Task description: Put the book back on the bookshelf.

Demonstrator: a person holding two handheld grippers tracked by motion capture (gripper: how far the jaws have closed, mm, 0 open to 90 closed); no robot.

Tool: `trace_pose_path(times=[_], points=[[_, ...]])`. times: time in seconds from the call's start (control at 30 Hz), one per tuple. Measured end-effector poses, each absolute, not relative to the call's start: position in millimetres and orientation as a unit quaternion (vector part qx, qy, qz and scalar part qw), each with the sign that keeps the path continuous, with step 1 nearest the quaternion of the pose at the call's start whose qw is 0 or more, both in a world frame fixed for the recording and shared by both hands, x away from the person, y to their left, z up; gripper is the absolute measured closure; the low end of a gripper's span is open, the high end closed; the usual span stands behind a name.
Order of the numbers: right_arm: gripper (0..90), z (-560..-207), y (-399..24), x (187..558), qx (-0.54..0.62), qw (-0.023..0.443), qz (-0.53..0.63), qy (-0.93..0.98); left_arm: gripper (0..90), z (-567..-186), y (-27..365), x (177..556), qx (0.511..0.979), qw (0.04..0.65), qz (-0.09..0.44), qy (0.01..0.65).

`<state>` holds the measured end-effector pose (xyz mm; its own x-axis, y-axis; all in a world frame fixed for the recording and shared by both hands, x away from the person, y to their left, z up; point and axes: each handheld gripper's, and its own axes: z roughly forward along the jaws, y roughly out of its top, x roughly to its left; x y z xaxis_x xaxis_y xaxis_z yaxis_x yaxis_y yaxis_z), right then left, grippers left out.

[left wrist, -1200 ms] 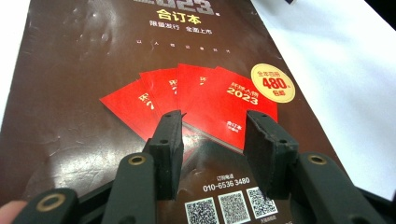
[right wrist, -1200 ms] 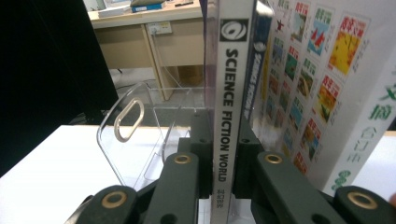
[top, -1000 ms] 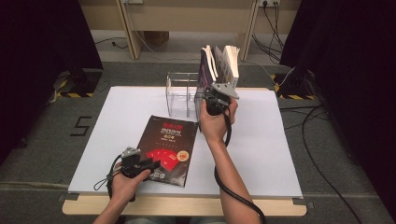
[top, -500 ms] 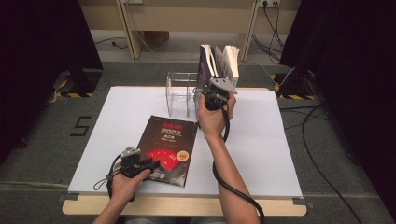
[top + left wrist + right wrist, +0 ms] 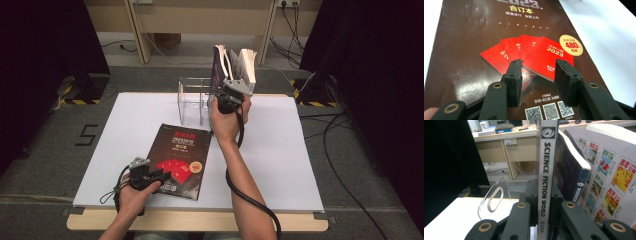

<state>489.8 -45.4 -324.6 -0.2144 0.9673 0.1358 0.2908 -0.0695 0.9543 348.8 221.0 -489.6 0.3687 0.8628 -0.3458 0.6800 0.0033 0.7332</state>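
High view first: the white rectangular table [image 5: 280, 150] runs across the middle, and at its far edge stands a clear acrylic divided book rack [image 5: 192, 100]. The right gripper [image 5: 227, 94] is up at the rack's right end, clamped on the spine of a thin upright magazine with a grey spine [image 5: 218, 70], which stands with two or three other upright books fanning out just to its right, including a thick pale-paged book with cartoon panels on its cover [image 5: 246, 62]. Near the front edge, left of centre, a dark brown magazine with a fan of red booklets printed on its cover [image 5: 180, 157] lies flat on the table, and the left gripper [image 5: 159, 175] sits low over its near left corner

Left gripper view now: the two black jaws stand moderately apart above the dark brown magazine [image 5: 499, 50], pads on either side of the red printed fan, nothing pinched between them. Whether the tips touch the cover, I can't tell. White table [image 5: 609, 45] shows on the right

Right gripper view: jaws narrow and pressed against both faces of the grey-spined magazine [image 5: 546, 170], lettered SCIENCE FICTION WORLD, held upright. Just right of it leans a dark blue book, then the cartoon-panel book [image 5: 609, 175]. A clear rounded divider of the rack [image 5: 495, 200] stands to the left
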Motion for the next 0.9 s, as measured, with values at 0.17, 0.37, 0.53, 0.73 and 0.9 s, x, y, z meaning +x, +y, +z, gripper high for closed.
trace_pose_path(times=[0.17, 0.37, 0.53, 0.73, 0.9], points=[[83.1, -324.2, -44.1, 492.2, 0.53, 0.336, 0.505, 0.593, 56.5, -489.6, 221.1, 348.9, 0.698, 0.444, 0.103, 0.553], [83.1, -323.4, -42.4, 495.8, 0.53, 0.338, 0.506, 0.591, 56.5, -489.8, 221.3, 349.0, 0.697, 0.444, 0.103, 0.554], [83.0, -323.6, -41.2, 498.6, 0.53, 0.341, 0.506, 0.589, 56.6, -489.8, 221.3, 349.0, 0.698, 0.444, 0.103, 0.553], [83.0, -323.2, -38.7, 501.6, 0.531, 0.343, 0.506, 0.586, 56.5, -489.9, 222.0, 349.3, 0.697, 0.444, 0.103, 0.553], [83.0, -323.7, -37.5, 504.1, 0.533, 0.344, 0.506, 0.584, 56.5, -489.9, 222.6, 349.4, 0.697, 0.445, 0.103, 0.554]])
